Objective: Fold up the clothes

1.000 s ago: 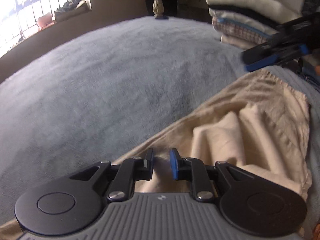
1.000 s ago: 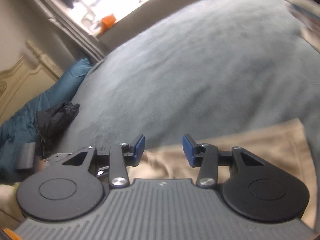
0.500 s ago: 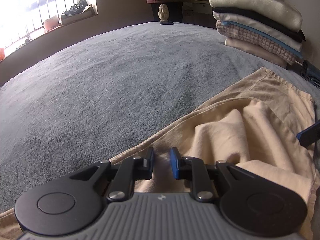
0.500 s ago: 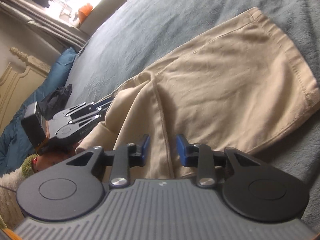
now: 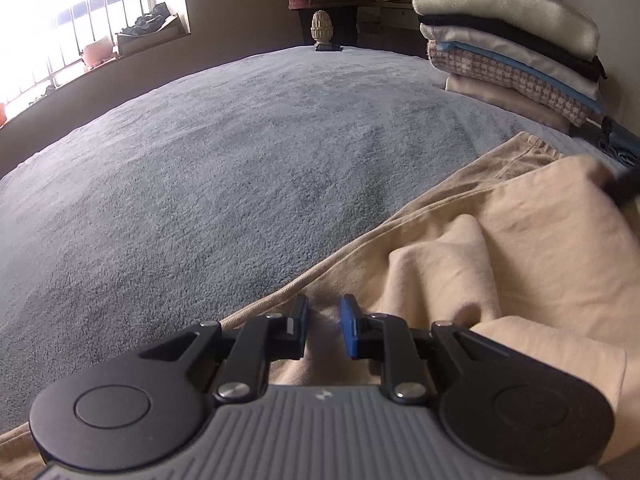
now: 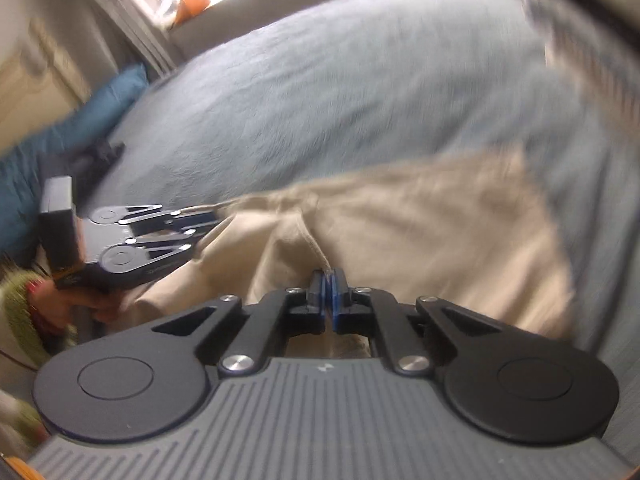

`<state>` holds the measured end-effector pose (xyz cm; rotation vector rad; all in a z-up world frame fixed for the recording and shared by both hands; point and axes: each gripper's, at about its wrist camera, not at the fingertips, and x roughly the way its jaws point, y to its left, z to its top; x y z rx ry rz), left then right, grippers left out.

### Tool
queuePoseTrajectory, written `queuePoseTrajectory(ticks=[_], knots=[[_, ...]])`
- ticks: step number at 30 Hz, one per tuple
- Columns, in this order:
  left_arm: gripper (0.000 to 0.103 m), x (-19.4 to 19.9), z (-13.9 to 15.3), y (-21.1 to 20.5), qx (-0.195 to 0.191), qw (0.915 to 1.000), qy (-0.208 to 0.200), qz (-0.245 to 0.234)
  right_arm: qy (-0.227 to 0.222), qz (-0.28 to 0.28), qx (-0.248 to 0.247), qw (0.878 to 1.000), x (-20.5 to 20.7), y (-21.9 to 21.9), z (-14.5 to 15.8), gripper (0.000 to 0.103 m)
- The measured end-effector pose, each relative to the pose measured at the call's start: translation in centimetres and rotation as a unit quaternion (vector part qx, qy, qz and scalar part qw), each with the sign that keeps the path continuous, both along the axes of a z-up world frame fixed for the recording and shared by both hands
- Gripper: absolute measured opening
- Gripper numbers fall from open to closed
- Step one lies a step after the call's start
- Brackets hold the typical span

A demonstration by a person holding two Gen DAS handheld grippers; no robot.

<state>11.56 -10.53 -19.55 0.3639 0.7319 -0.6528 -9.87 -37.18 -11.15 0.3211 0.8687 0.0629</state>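
Garment: beige cotton trousers or skirt (image 5: 532, 240), rumpled, lying on the grey-blue plush bed cover (image 5: 240, 168) at the near right of the left wrist view; hem or waistband end pointing toward the folded stack.

Left gripper (image 5: 323, 322): fingers narrow, a small gap between the blue pads, a ridge of beige cloth rising between them; likely pinched to anchor that edge, though actual pad contact cannot be told for sure.

Right gripper (image 6: 329, 294): fingers pressed together on a raised seam of the beige cloth, the fold running straight up out of the pads; grip taken on a thick stitched line, probably because a seam gives a firm handle for pulling the panel over.

View from the right: blurred by motion, yet left gripper (image 6: 160, 232) plain at the left, held in a hand (image 6: 80, 304) with a green knitted cuff, its tips at the cloth's far edge.

Why two grips: one edge pinned, the other free to lift, so the fabric can be drawn taut and not bunch.

Folded stack (image 5: 516, 44): cream, black, white, checked pink and beige pieces piled at the far right of the bed, apart from the beige garment; probable resting place for finished items.

Progress: early in this piece, judging by the creases.

Risk: seam slipping out.
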Motion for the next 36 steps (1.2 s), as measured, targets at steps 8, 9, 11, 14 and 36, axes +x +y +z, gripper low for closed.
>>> queuePoseTrajectory(ticks=[8, 9, 11, 14, 36], knots=[[0.02, 0.2, 0.2, -0.3, 0.008, 1.0, 0.004, -0.002, 0.071, 0.087, -0.195, 0.974, 7.3, -2.8, 2.6, 0.001], [0.02, 0.2, 0.2, -0.3, 0.011, 0.9999, 0.003, -0.003, 0.08, 0.097, -0.204, 0.971, 8.0, -3.0, 2.3, 0.001], [0.02, 0.1, 0.2, -0.5, 0.016, 0.9999, 0.002, -0.006, 0.092, 0.117, -0.234, 0.961, 9.0, -2.8, 1.2, 0.001], [0.02, 0.1, 0.2, -0.7, 0.024, 0.9996, -0.001, -0.012, 0.106, 0.126, -0.26, 0.952, 10.3, -2.8, -0.4, 0.001], [0.021, -0.9, 0.0, -1.2, 0.048, 0.998, -0.031, -0.028, 0.117, 0.076, -0.221, 0.965, 12.0, -4.8, -3.8, 0.002]])
